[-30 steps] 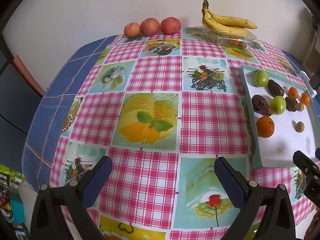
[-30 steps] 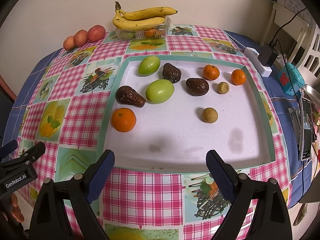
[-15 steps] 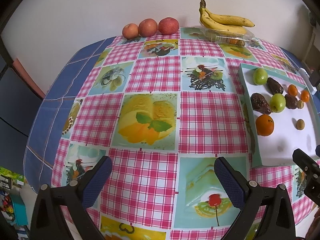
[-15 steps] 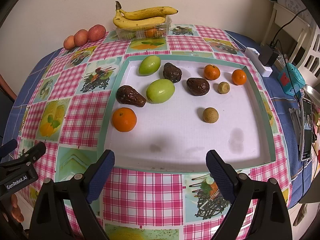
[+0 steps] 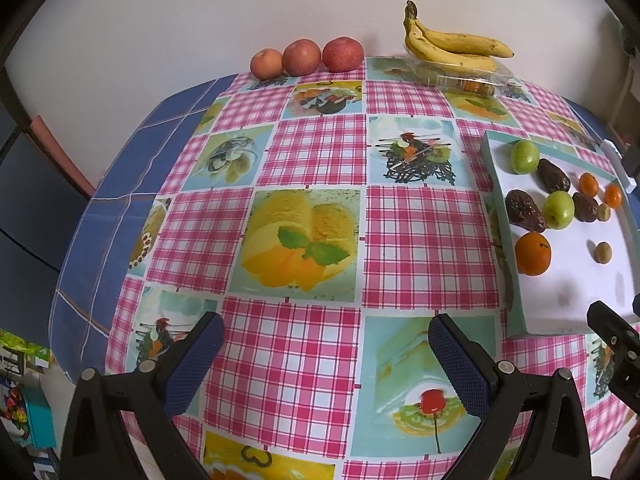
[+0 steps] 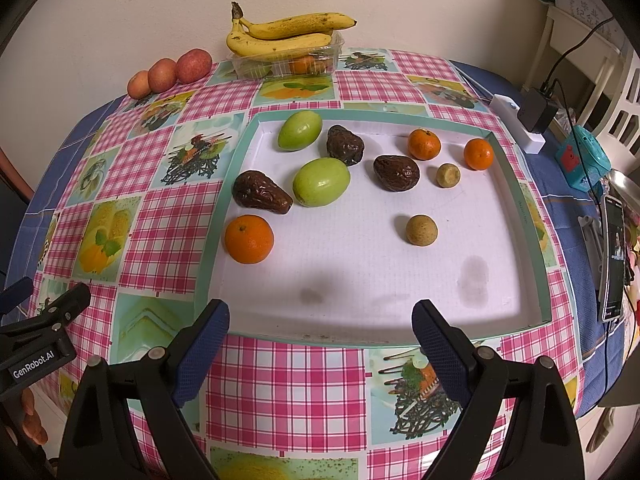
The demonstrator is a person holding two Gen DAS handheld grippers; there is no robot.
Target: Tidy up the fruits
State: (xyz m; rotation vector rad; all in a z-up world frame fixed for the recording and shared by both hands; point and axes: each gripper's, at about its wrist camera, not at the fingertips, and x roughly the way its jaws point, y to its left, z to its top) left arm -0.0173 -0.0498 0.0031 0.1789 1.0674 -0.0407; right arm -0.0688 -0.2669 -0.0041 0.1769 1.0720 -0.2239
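A white tray with a teal rim (image 6: 520,200) (image 5: 494,184) lies on the checked tablecloth. In it lie three oranges, the biggest (image 6: 249,239) at front left, two green fruits (image 6: 321,181), three dark wrinkled fruits (image 6: 260,197) and two small brownish round fruits (image 6: 421,230). My right gripper (image 6: 320,340) is open and empty, above the tray's near edge. My left gripper (image 5: 326,354) is open and empty, over the cloth to the left of the tray.
Three reddish apples (image 5: 304,58) line the back wall. Bananas (image 6: 280,34) rest on a clear plastic box (image 6: 288,65) at the back. Right of the table are a white power strip with a charger (image 6: 528,120), a teal toy (image 6: 582,160) and a phone (image 6: 614,256).
The left wrist view has shifted slightly, so the tray sits a little further right and smaller. The right view is nearly the same. No fruit has moved.
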